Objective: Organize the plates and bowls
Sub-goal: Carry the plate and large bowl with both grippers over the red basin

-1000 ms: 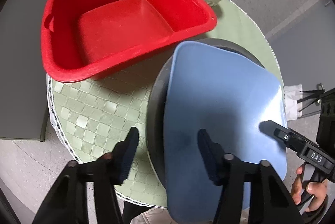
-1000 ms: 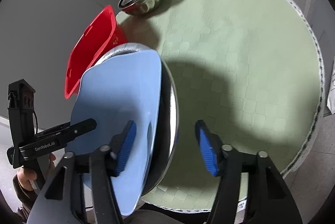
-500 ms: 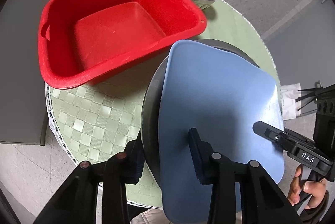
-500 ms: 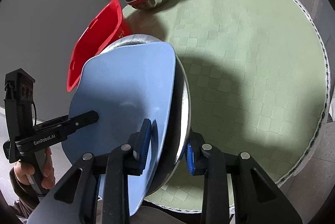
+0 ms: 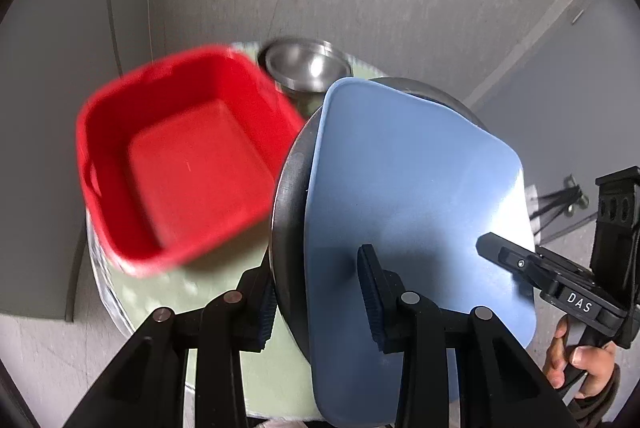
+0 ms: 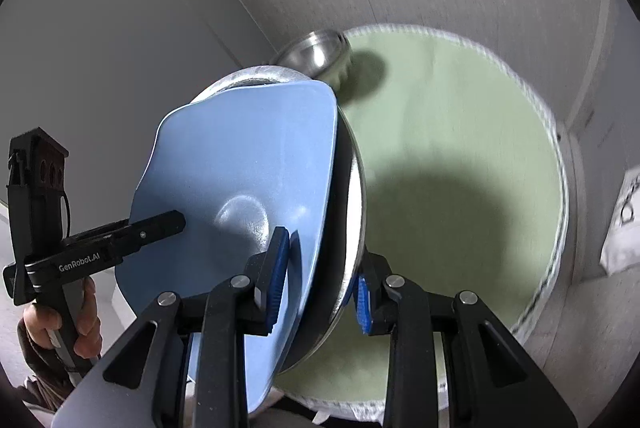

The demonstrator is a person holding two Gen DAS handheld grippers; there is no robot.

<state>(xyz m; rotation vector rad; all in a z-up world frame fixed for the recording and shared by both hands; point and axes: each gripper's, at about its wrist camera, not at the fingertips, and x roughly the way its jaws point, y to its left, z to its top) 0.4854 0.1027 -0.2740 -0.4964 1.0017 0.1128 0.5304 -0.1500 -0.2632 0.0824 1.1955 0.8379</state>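
Observation:
A squarish blue plate [image 5: 408, 187] lies on a round metal plate [image 5: 288, 195]; the pair is held tilted in the air above the green table. My left gripper [image 5: 316, 268] clamps the stack's left edge, its jaws still closing on it. My right gripper [image 6: 320, 256] is shut on the opposite edge, with one pad on the blue plate [image 6: 240, 155] and the other under the metal plate [image 6: 356, 187]. The red tub [image 5: 180, 167] stands empty below to the left. A steel bowl [image 5: 304, 67] sits behind it.
The round table with the green checked mat [image 6: 460, 107] lies below, the stack's shadow in its middle. The steel bowl [image 6: 320, 51] stands at its far edge. A person's hand [image 5: 576, 364] holds the right gripper's handle. A white paper [image 6: 624, 220] lies beyond the table's right rim.
Both grippers closed onto the stack's opposite edges, then lifted it off the table. The tub, bowl and table now look smaller and farther below.

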